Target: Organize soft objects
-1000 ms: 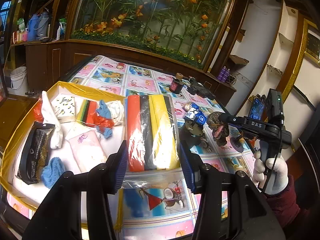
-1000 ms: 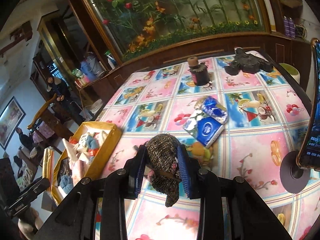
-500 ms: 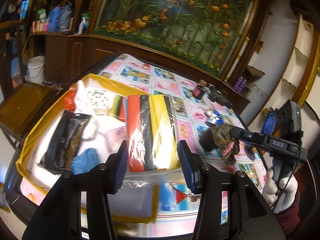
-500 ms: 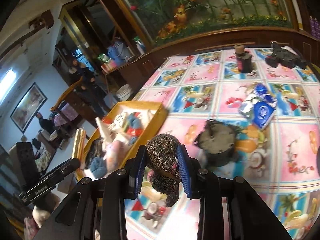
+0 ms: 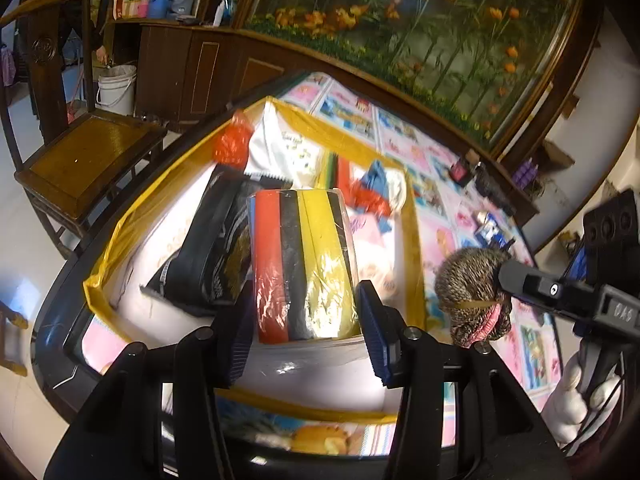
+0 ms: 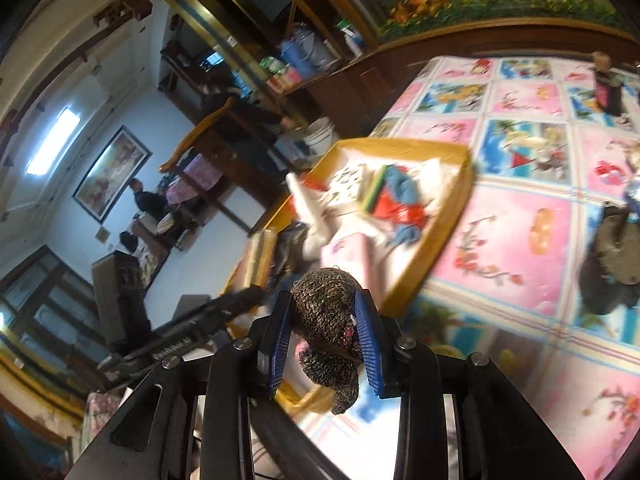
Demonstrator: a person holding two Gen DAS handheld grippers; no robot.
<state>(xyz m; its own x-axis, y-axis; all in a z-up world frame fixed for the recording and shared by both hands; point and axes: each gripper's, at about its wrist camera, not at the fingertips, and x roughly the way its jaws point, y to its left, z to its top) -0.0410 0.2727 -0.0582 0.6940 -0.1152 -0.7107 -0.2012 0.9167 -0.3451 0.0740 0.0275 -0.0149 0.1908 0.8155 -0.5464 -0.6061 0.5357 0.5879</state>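
Left wrist view: left tool (image 5: 306, 316) clamps the plastic-wrapped striped cloth pack (image 5: 304, 268) above the yellow tray (image 5: 412, 240); probably light, slippery film, best gripped across its width.
Right wrist view: right tool (image 6: 322, 344) pinches the knitted bundle (image 6: 326, 340) beside the tray's rim; soft, squashy.

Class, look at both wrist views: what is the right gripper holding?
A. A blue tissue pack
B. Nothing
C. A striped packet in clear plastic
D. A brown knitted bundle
D: the right gripper is closed on the brown knitted bundle; the striped packet sits between the left gripper's fingers.
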